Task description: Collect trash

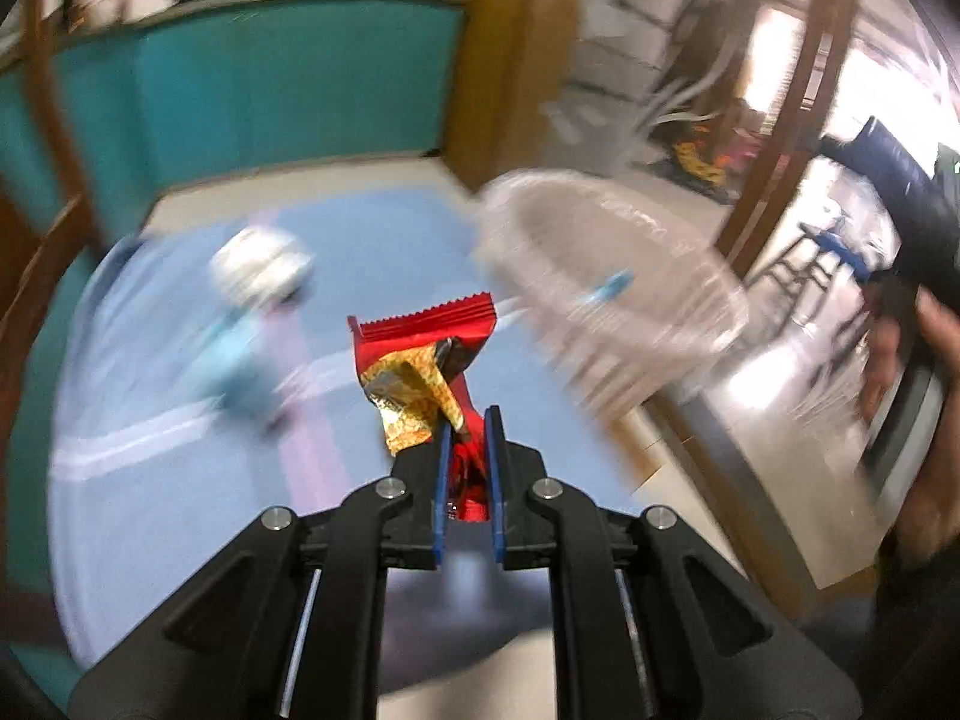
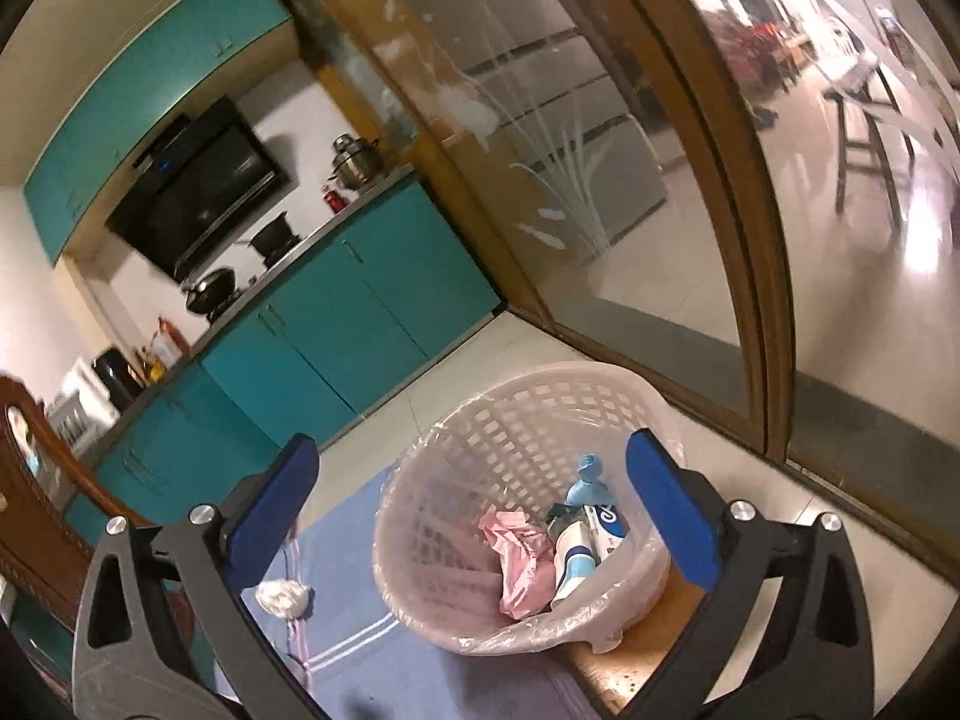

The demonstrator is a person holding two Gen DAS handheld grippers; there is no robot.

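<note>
**One wrapper in hand, one wad left on the cloth**

My left gripper point(image 1: 467, 438) is clamped on a red-and-gold wrapper point(image 1: 429, 360), held above the blue cloth point(image 1: 180, 510), short of the basket point(image 1: 612, 294). My right gripper point(image 2: 474, 504) hangs with jaws apart, holding nothing. Only its sharp view shows pink paper point(image 2: 519, 558) and a bottle point(image 2: 576, 552) already binned. A white wad point(image 2: 282, 597) remains on the cloth.

Glossy foil wrapper point(image 1: 429, 354); perforated plastic basket point(image 2: 516, 420); blue cloth point(image 2: 354, 546).
</note>
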